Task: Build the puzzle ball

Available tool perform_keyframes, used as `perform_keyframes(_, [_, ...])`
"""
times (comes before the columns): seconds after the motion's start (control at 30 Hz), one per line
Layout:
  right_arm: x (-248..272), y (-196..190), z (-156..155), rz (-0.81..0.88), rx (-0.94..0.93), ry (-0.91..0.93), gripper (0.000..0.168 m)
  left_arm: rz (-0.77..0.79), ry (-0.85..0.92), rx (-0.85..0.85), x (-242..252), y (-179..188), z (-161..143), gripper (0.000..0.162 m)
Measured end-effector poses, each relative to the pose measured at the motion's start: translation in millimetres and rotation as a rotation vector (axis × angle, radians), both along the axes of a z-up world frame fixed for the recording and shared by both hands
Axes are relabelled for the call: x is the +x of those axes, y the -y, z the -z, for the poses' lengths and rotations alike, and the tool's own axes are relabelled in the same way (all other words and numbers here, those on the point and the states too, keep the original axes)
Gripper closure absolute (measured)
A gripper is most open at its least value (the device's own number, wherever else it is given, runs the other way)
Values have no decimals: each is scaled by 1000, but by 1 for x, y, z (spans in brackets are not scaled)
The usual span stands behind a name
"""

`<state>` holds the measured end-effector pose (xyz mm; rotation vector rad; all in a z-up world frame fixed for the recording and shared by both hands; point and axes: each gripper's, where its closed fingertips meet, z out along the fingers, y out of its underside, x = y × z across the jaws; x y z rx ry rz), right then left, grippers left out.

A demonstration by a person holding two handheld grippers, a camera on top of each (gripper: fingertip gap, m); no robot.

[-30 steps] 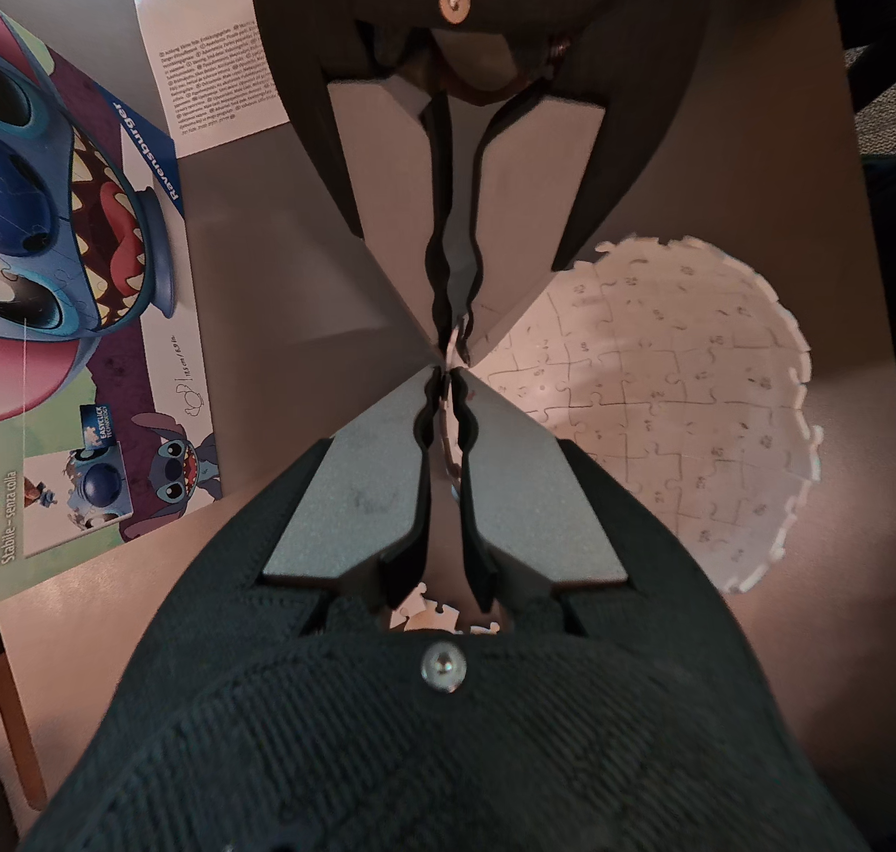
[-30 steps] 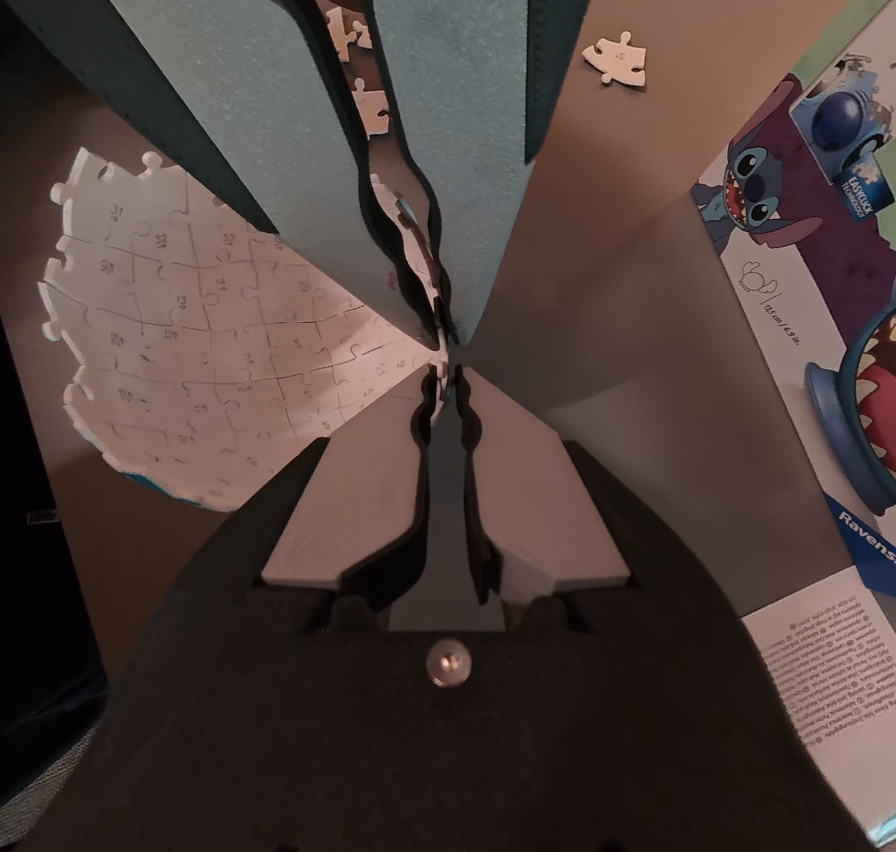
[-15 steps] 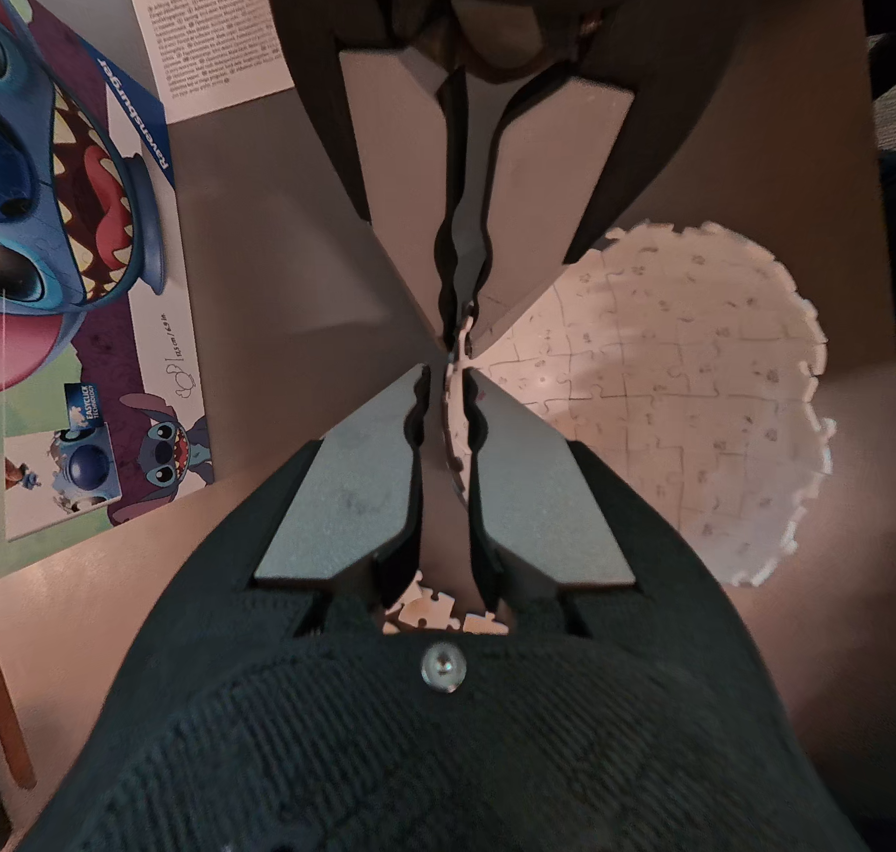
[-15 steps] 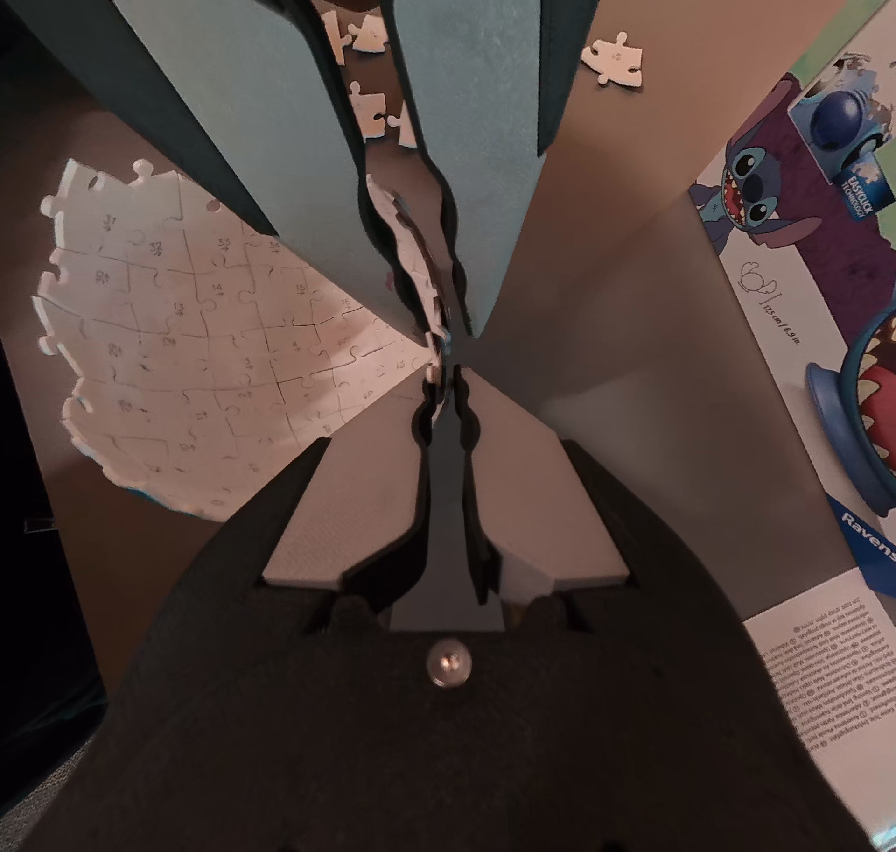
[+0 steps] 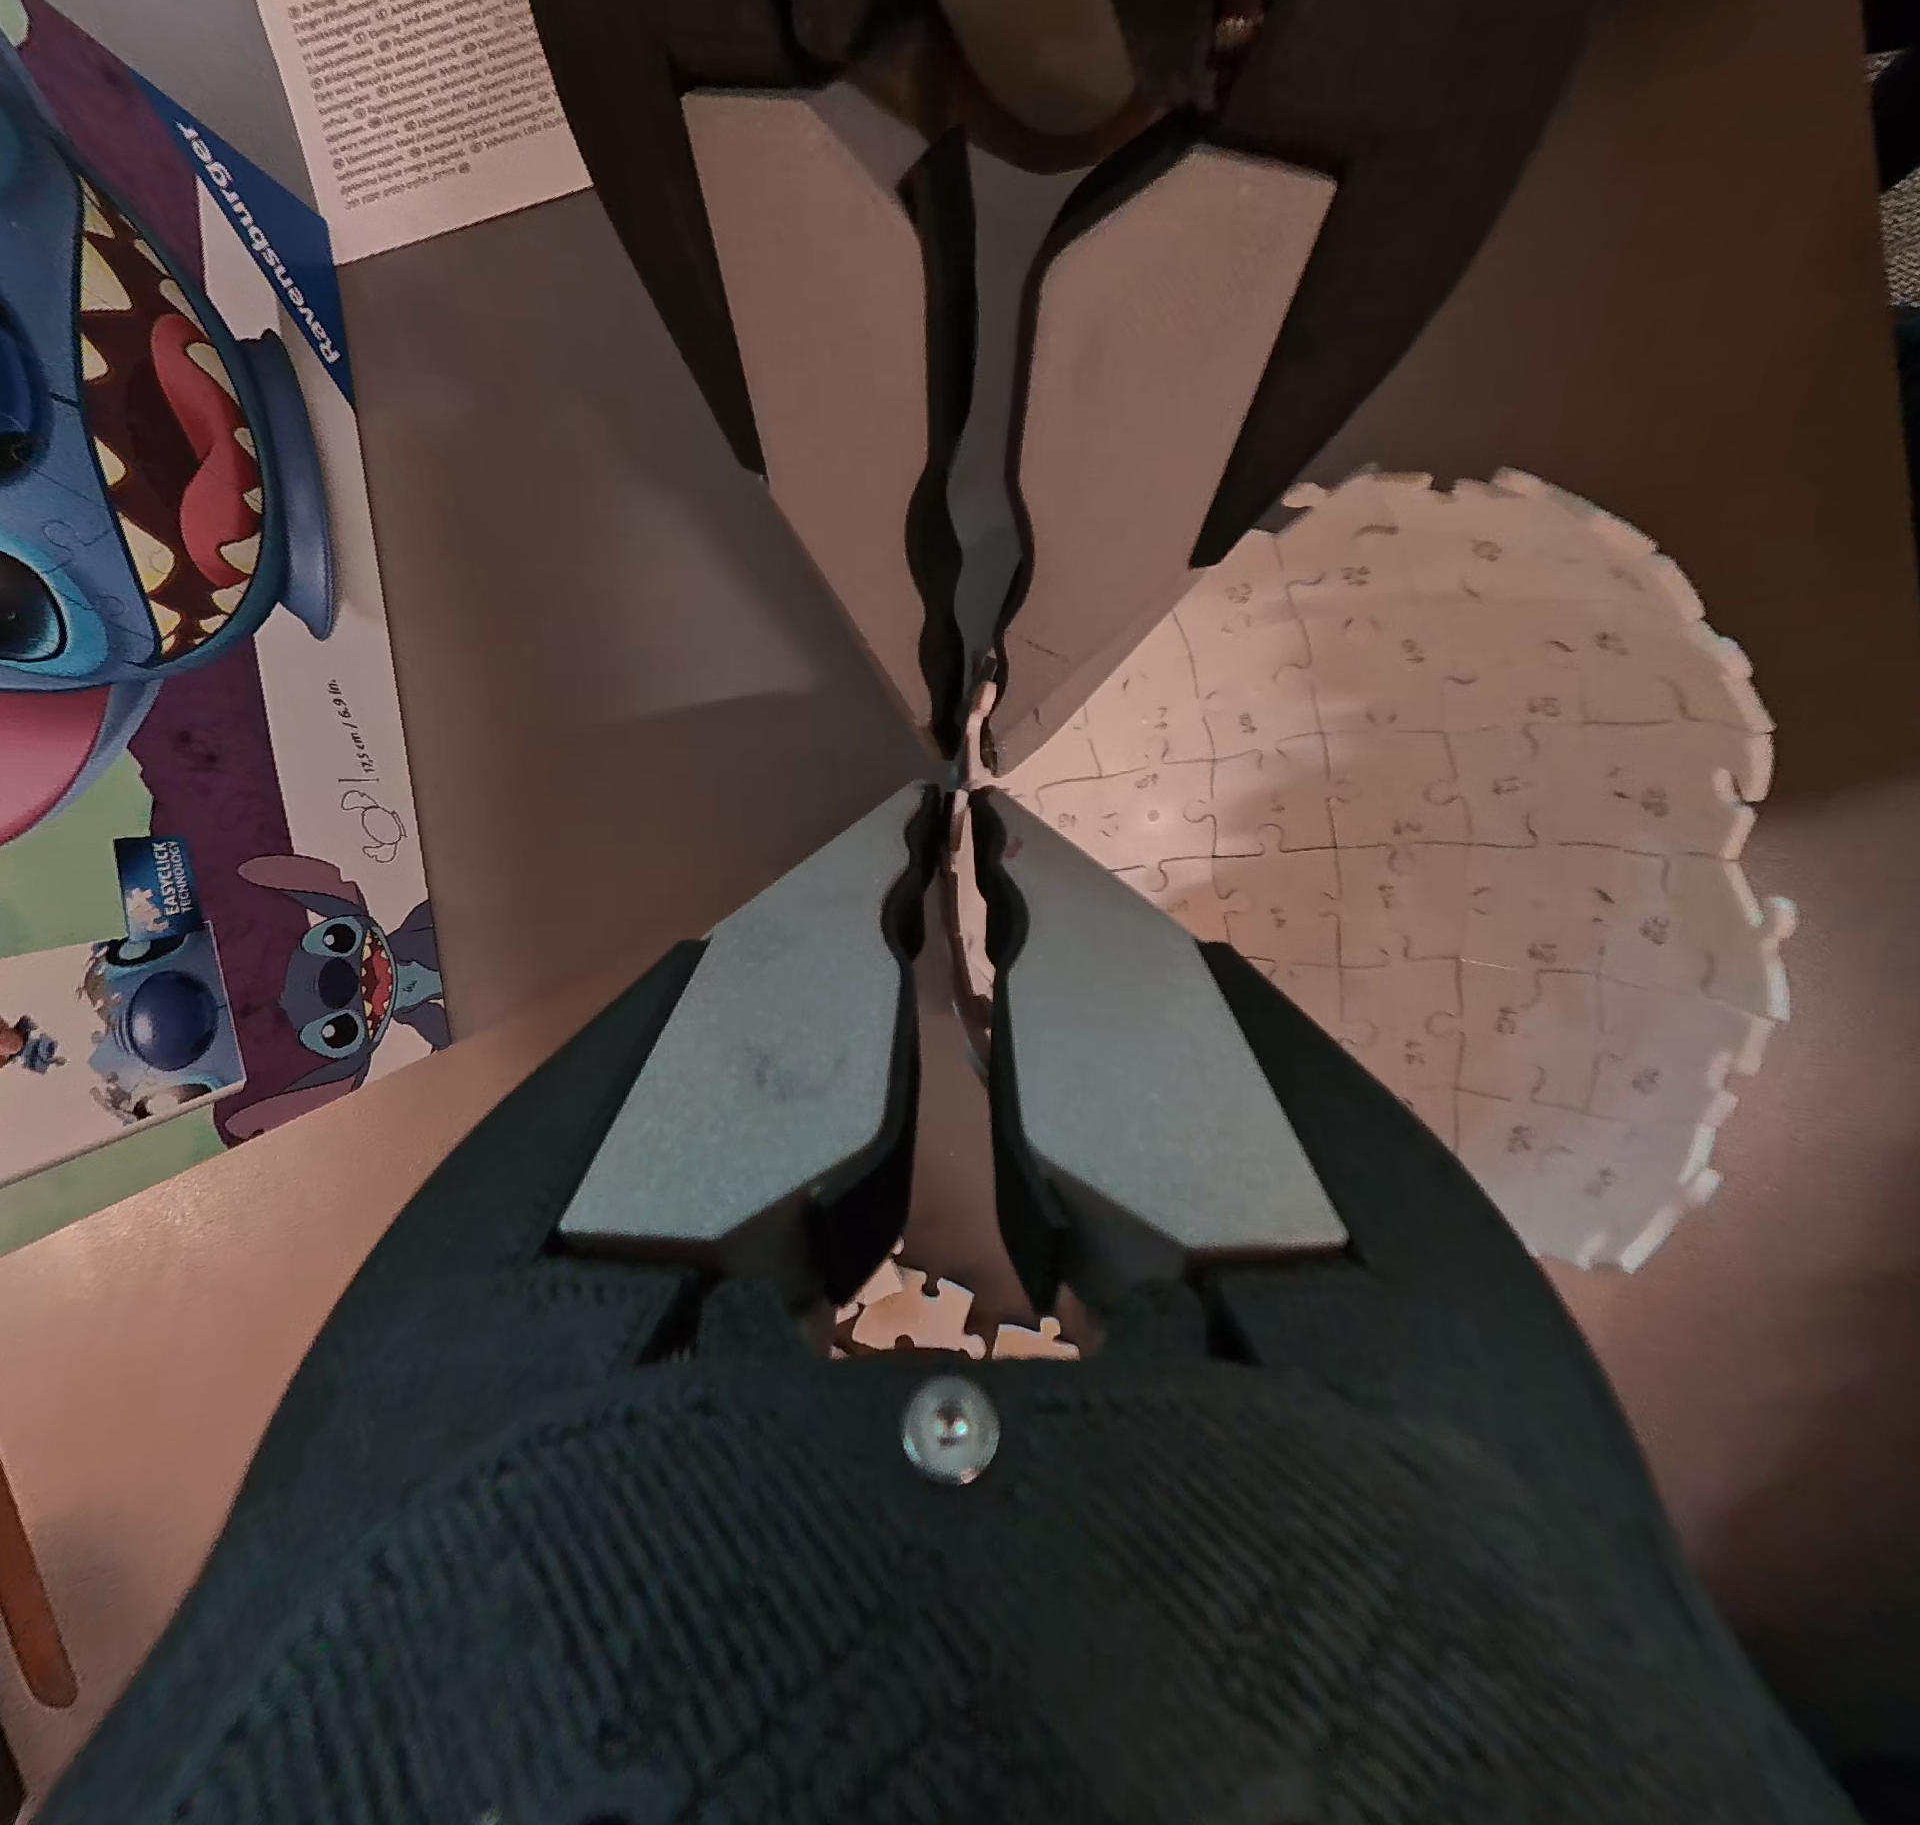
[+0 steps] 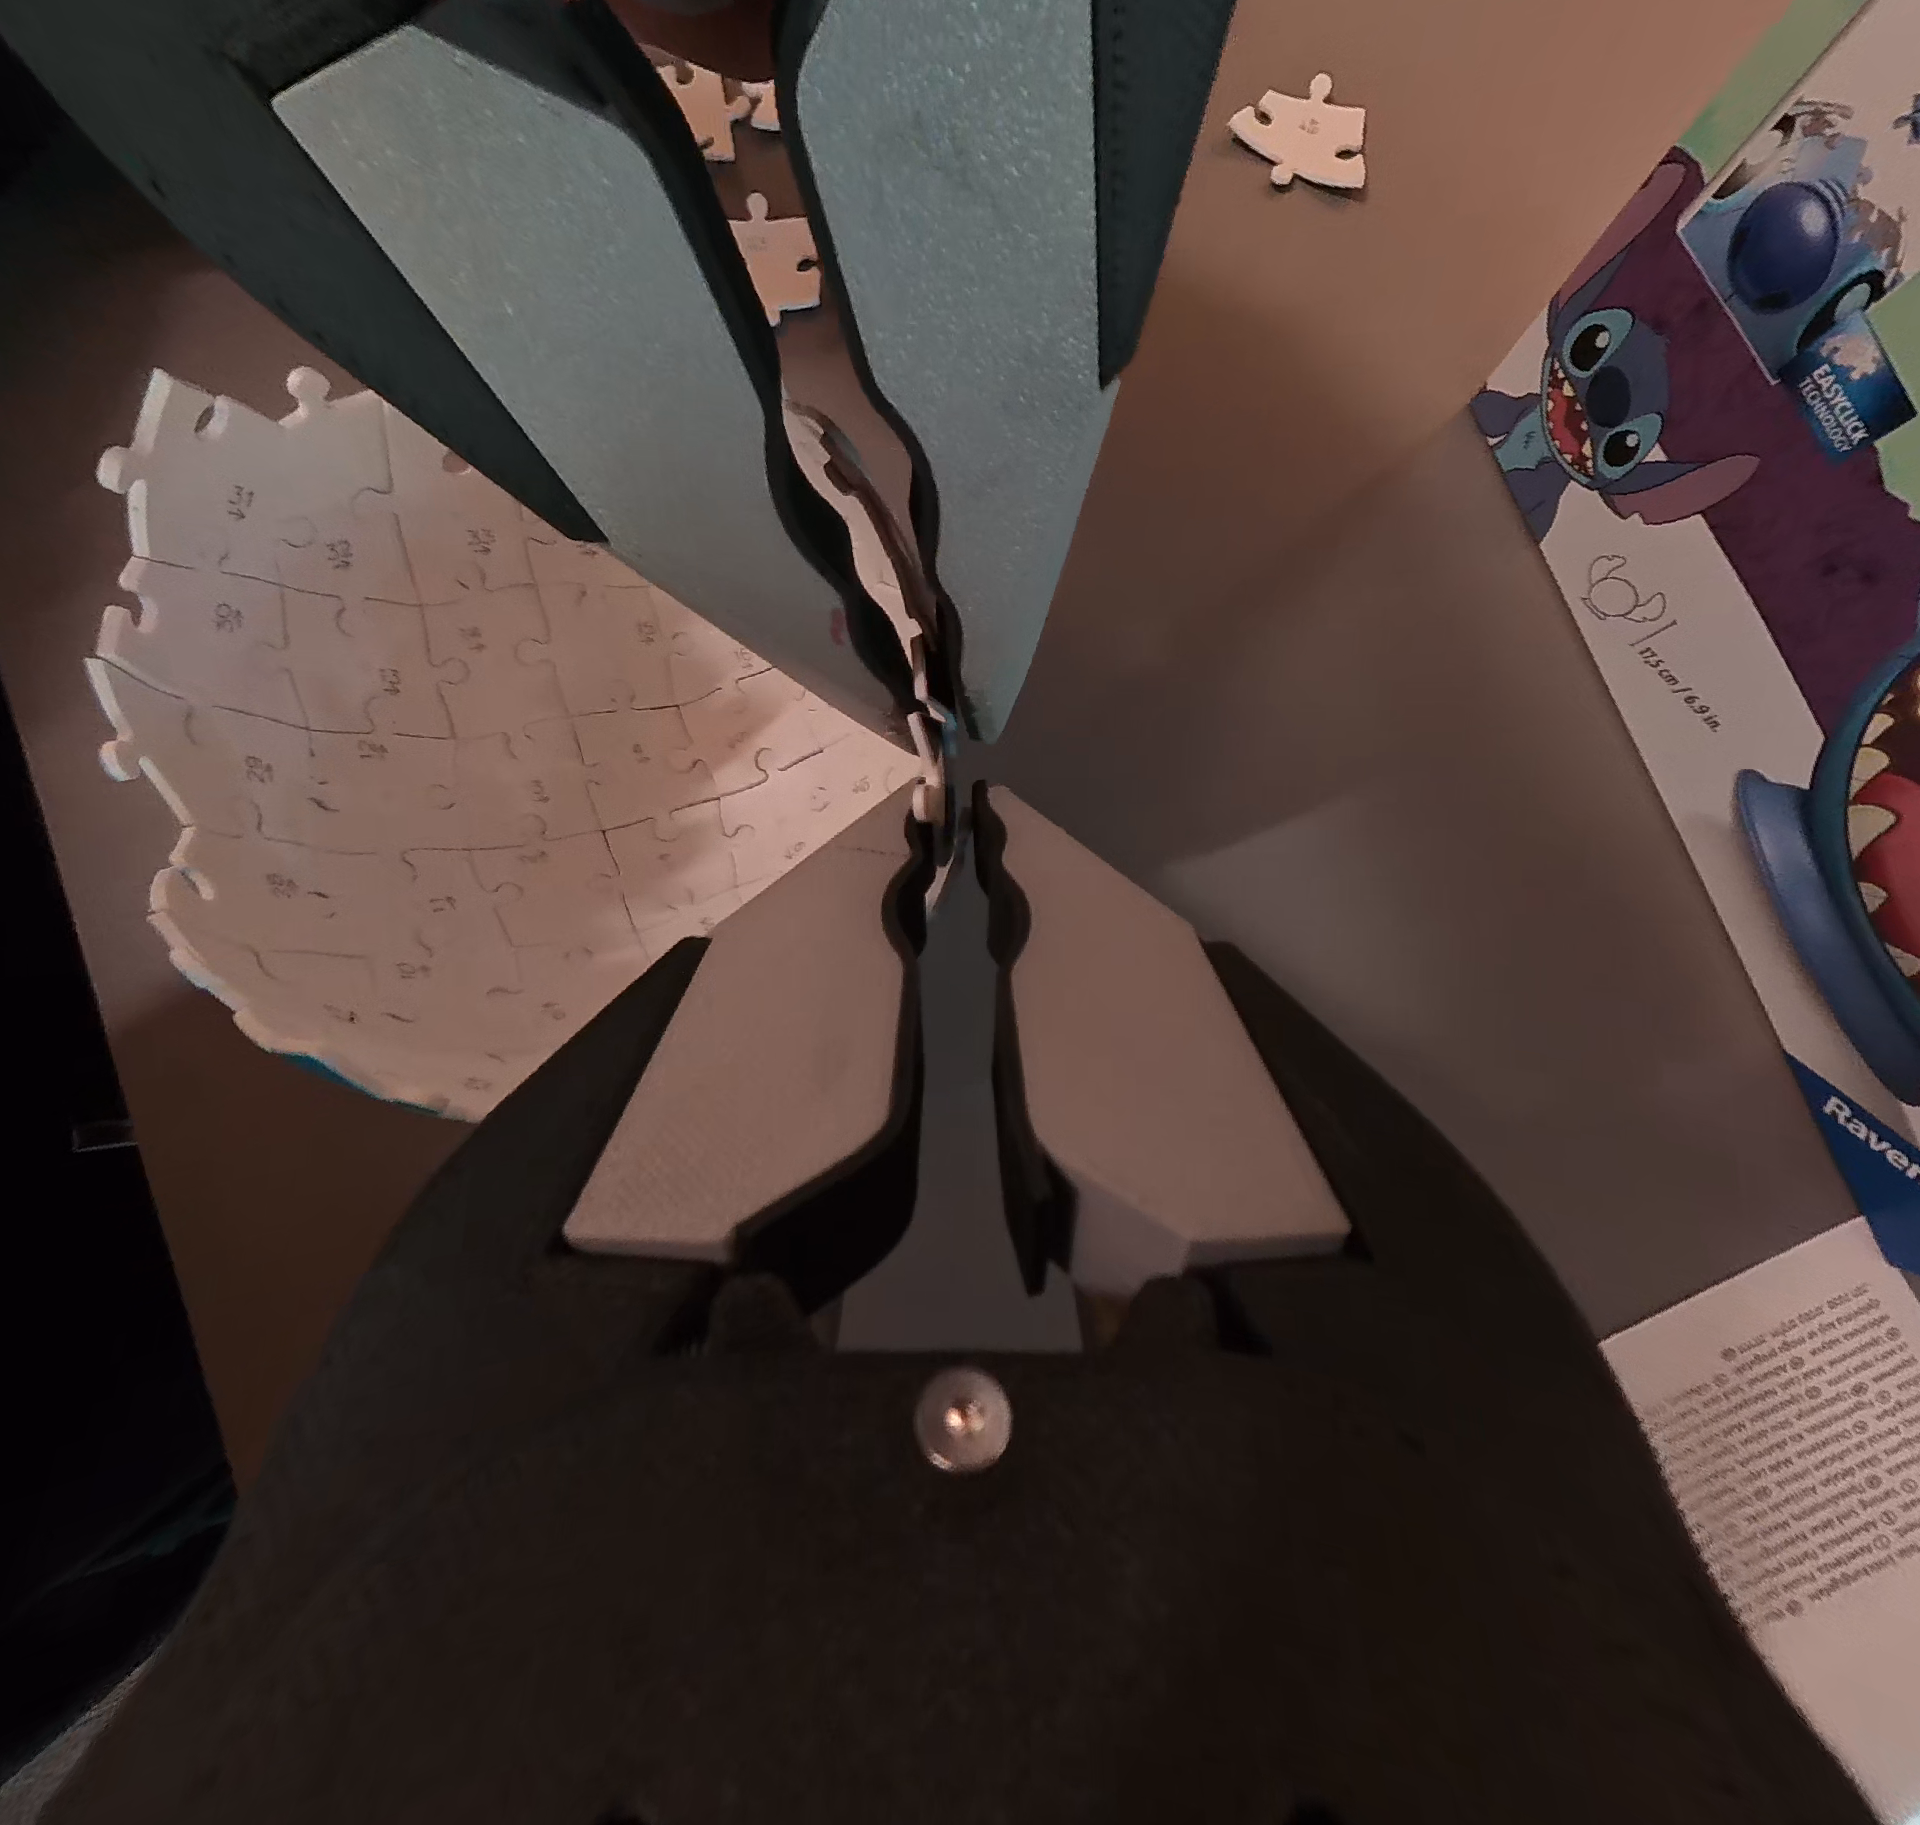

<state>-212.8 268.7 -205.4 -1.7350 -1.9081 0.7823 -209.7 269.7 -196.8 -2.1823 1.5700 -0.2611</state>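
The partial puzzle ball (image 5: 1455,840) is a white bowl of joined numbered pieces, inside facing me; it also shows in the right wrist view (image 6: 416,736). My left gripper (image 5: 951,809) is shut on the bowl's rim, whose curved edge (image 6: 862,549) runs between its fingers. My right gripper (image 6: 951,804) comes from the opposite side, tip to tip with the left one (image 6: 940,715). It is shut on a small white puzzle piece (image 6: 928,801) right at the rim; the piece also shows in the left wrist view (image 5: 982,700).
The puzzle box (image 5: 208,632) lies flat on the table, with a printed leaflet (image 5: 436,82) beside it. Loose white pieces lie under my left gripper (image 5: 935,1308) and beyond it (image 6: 1299,144). The table edge and a dark drop are past the bowl (image 6: 62,944). Less than 4 cm separates the two grippers' tips.
The gap between my left fingers has widened a little, showing more of the rim. Both grippers stay tip to tip and have shifted only slightly.
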Motion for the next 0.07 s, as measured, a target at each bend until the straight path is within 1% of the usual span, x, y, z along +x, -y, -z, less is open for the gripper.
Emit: perform_keyframes(0.07, [0, 0, 0, -2, -8, 0, 165, -1, 3, -4, 0, 0, 0, 159])
